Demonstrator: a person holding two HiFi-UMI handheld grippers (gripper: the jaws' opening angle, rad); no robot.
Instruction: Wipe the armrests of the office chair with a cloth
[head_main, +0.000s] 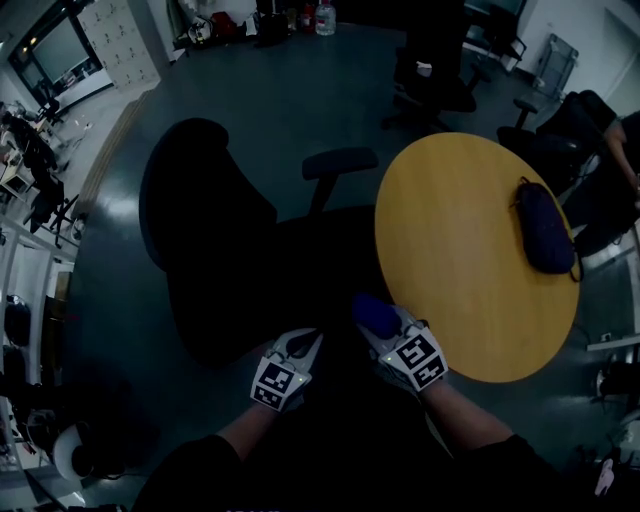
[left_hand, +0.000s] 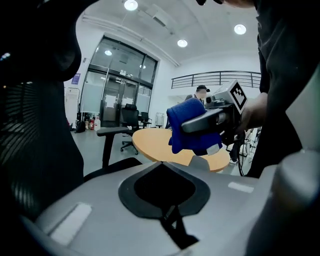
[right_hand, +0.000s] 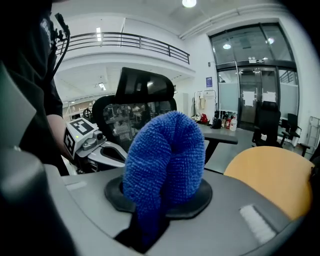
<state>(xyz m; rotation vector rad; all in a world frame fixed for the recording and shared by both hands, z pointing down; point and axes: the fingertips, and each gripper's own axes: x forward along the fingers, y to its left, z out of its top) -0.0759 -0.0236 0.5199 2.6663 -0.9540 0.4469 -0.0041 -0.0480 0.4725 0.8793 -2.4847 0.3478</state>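
The black office chair (head_main: 200, 230) stands left of centre, its back turned to the left. Its far armrest (head_main: 340, 160) sticks up beside the round table; the same armrest (left_hand: 114, 131) shows in the left gripper view. My right gripper (head_main: 392, 335) is shut on a folded blue cloth (head_main: 375, 313) over the dark seat; the cloth (right_hand: 167, 155) bulges out of the jaws of that gripper (right_hand: 162, 202). My left gripper (head_main: 300, 350) hangs close beside it, shut with nothing held (left_hand: 164, 186). The near armrest is lost in the dark.
A round wooden table (head_main: 470, 300) stands right of the chair with a dark blue bag (head_main: 545, 228) on it. Other office chairs (head_main: 435, 90) stand behind. A person sits at the far right (head_main: 600, 130). Desks and clutter (head_main: 40, 170) line the left edge.
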